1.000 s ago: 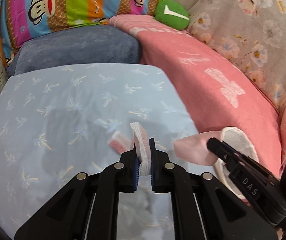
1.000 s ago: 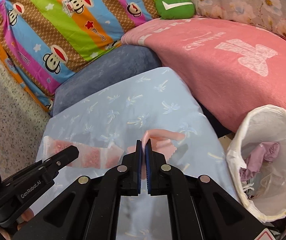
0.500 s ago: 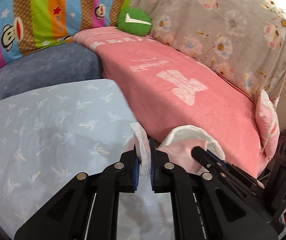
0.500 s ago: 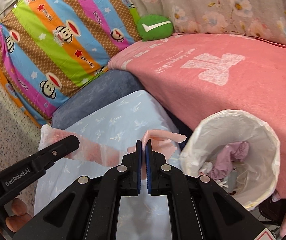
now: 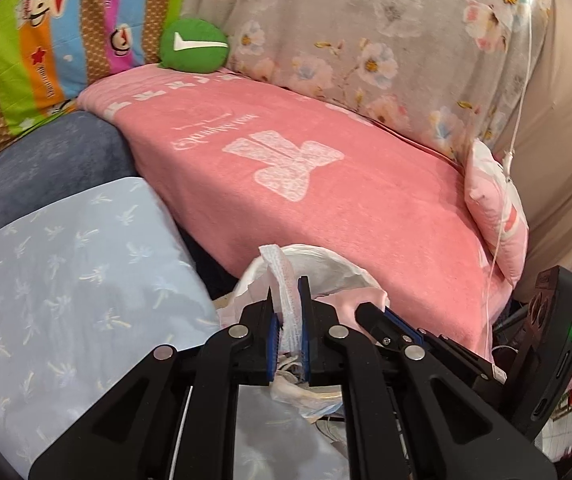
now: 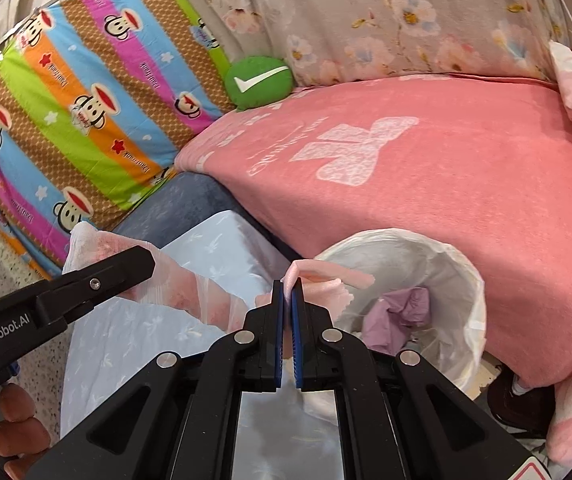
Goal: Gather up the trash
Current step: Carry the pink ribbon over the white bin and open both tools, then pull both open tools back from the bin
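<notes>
Right wrist view: my right gripper [image 6: 288, 286] is clamped on one pink foam scrap [image 6: 326, 282], jaws pinched tight, scrap sticking out past the tips just beside the bin's near rim. My left gripper [image 6: 141, 260] reaches in from the left edge, closed on one white-pink wipe [image 6: 189, 292] that droops over the pale blue cloth [image 6: 125, 332]. My fingers [image 6: 15, 432] show at the lower left.

Left wrist view: left gripper [image 5: 288, 304] pinching the same wipe [image 5: 281, 276], one end standing up between the pads; right gripper [image 5: 370, 312] tip just beside it, at the bin.

Counts: two grippers, two trash pieces held, one each. One trash bin [image 6: 466, 280], white liner, standing against the front of the pink blanket [image 6: 446, 184]. Inside it: one crumpled purple piece [image 6: 402, 308], plus some pale bits I can't make out. One green cushion [image 6: 259, 82] with a white tick, one striped monkey-print sheet [image 6: 85, 92], one floral cover [image 6: 406, 20] behind.
</notes>
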### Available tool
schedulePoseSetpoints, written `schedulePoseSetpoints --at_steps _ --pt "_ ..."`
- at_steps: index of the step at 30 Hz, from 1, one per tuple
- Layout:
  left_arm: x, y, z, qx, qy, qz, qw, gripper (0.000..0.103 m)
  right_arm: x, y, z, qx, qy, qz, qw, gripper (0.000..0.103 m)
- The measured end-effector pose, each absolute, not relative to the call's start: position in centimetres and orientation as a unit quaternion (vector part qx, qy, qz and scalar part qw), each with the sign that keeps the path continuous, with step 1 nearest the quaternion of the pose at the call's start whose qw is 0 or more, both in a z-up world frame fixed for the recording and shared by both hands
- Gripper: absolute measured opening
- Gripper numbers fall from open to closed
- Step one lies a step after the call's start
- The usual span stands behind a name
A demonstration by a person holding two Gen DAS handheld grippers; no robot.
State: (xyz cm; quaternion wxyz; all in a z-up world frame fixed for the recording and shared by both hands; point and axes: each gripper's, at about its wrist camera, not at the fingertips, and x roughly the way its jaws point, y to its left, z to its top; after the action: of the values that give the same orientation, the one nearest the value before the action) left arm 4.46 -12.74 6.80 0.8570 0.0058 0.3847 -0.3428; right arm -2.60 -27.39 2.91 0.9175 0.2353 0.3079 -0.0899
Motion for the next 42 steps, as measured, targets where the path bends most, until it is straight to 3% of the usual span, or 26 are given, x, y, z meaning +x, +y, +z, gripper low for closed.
schedulePoseSetpoints --at_steps 13,21,34,40,42 --pt "4.1 -17.2 5.1 0.030 0.404 -0.362 0.840 0.010 -3.7 -31.2 1.2 0.255 0.311 -0.118 0.908 0.004" --pt "4.4 -17.3 4.6 0.038 0.402 -0.336 0.851 0.052 -3.1 -31.4 0.8 0.252 0.316 -0.116 0.907 0.004" --pt "4.1 -15.2 4.2 0.078 0.377 -0.266 0.884 0.067 -1.2 -31.9 -0.2 0.216 0.344 -0.123 0.905 0.005" --pt "4.6 -13.9 3.4 0.082 0.384 -0.242 0.887 0.068 0.4 -31.8 -1.2 0.221 0.353 -0.121 0.901 0.009" --pt "4.8 -13.7 3.0 0.080 0.387 -0.238 0.887 0.075 0.8 -31.5 -1.4 0.221 0.357 -0.117 0.900 0.013"
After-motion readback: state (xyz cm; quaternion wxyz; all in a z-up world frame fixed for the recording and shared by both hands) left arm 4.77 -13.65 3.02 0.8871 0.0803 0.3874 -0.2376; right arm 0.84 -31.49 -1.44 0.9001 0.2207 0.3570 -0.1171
